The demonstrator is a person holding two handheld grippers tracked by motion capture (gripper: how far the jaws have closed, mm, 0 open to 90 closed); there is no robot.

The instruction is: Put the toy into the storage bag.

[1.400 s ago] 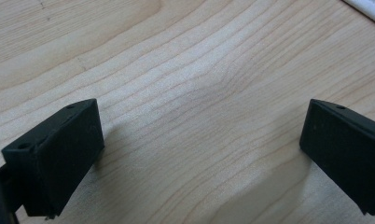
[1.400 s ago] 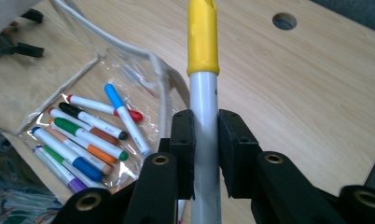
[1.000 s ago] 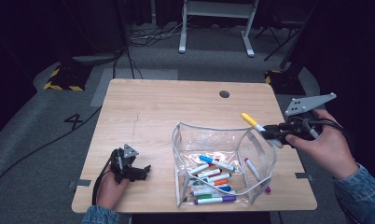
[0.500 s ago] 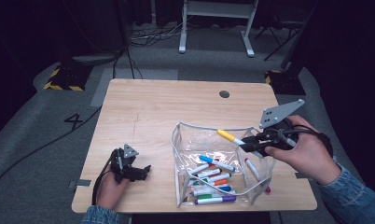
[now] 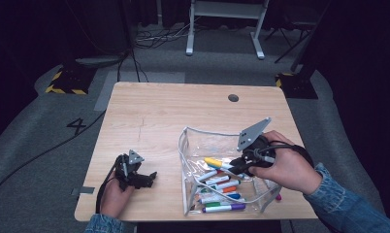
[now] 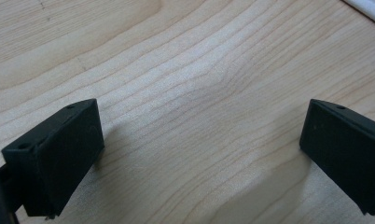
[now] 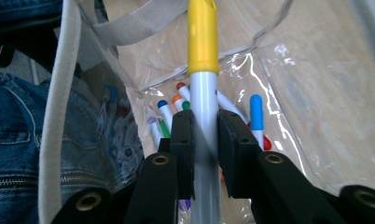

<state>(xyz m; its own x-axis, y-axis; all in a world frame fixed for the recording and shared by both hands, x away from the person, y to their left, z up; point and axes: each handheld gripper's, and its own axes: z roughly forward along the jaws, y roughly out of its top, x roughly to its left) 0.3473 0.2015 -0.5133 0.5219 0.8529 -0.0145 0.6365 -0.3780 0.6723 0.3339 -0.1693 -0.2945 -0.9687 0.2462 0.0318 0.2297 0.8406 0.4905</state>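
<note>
A clear plastic pouch (image 5: pixel 199 141) with a white zip edge stands open on the wooden table (image 5: pixel 164 111), holding several coloured markers (image 5: pixel 222 196). My right gripper (image 5: pixel 237 166) hangs over the pouch's mouth, shut on a grey marker with a yellow cap (image 5: pixel 213 162) that points left. In the right gripper view the yellow-capped marker (image 7: pixel 203 93) runs up between the pads, with the pouch (image 7: pixel 279 70) and the markers (image 7: pixel 255 112) in it beyond. My left gripper (image 5: pixel 145 178) rests on the table at the front left, open; in its own view its fingers (image 6: pixel 59 154) stand wide apart over bare wood.
A round cable hole (image 5: pixel 233 97) sits near the table's far edge. A pink marker end (image 5: pixel 279 197) pokes out by the pouch's right side. Denim-clad legs (image 7: pixel 22 140) show through the pouch. Beyond the table, floor cables and a white stand's legs (image 5: pixel 222 29).
My right gripper has carried the yellow-capped marker leftward and down, from beyond the pouch's right rim to over its opening. The left gripper has stayed put.
</note>
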